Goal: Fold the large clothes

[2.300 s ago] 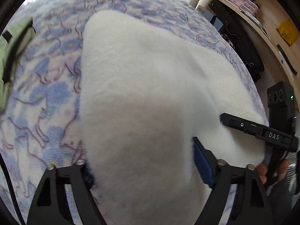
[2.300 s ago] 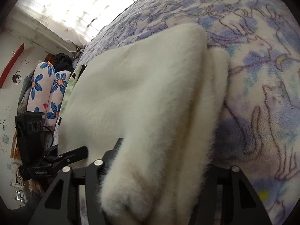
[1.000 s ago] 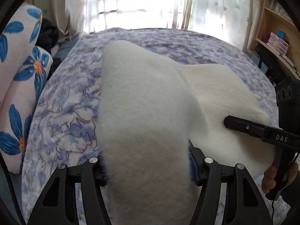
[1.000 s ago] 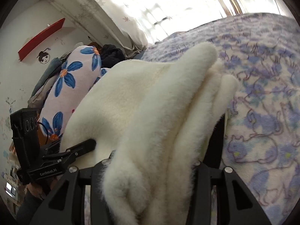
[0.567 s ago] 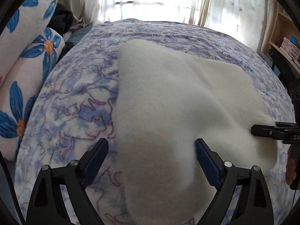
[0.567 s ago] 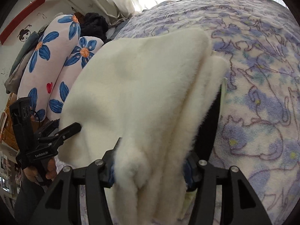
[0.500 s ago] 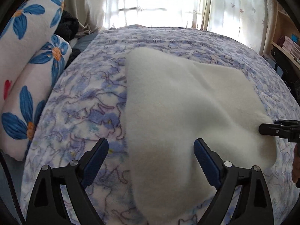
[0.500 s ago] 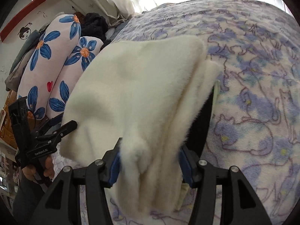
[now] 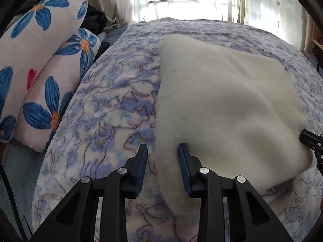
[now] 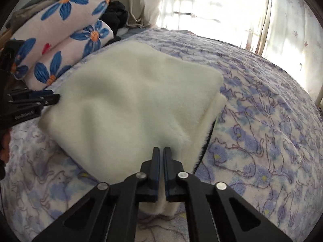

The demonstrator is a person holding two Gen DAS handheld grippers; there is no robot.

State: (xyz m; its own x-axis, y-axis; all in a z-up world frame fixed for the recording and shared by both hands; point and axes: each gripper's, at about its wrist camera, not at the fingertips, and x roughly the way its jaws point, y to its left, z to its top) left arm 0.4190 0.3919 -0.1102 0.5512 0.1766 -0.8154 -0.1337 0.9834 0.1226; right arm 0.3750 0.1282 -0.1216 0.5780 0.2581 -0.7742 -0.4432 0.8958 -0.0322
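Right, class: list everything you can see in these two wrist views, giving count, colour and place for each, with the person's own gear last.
Fleece garment: one, cream-white, folded flat on the bed.
Bed cover: one, lilac and blue cat print, under the garment.
Flowered pillows: two, pink-white with blue flowers, stacked at the bed's left edge.
Dark clothing: one heap, black, behind the pillows.
Curtains: pale, backlit, beyond the bed.
Left gripper: black with blue fingers, open, at the garment's near edge.
Right gripper: same colours, shut, empty.

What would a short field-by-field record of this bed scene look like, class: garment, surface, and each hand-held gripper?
garment: white fleece garment, folded, lying flat
surface: purple cat-print blanket
left hand-held gripper: open, garment edge between its fingers
right hand-held gripper: nearly shut, holding nothing, over garment's near corner
beside bed: blue-flower pillows
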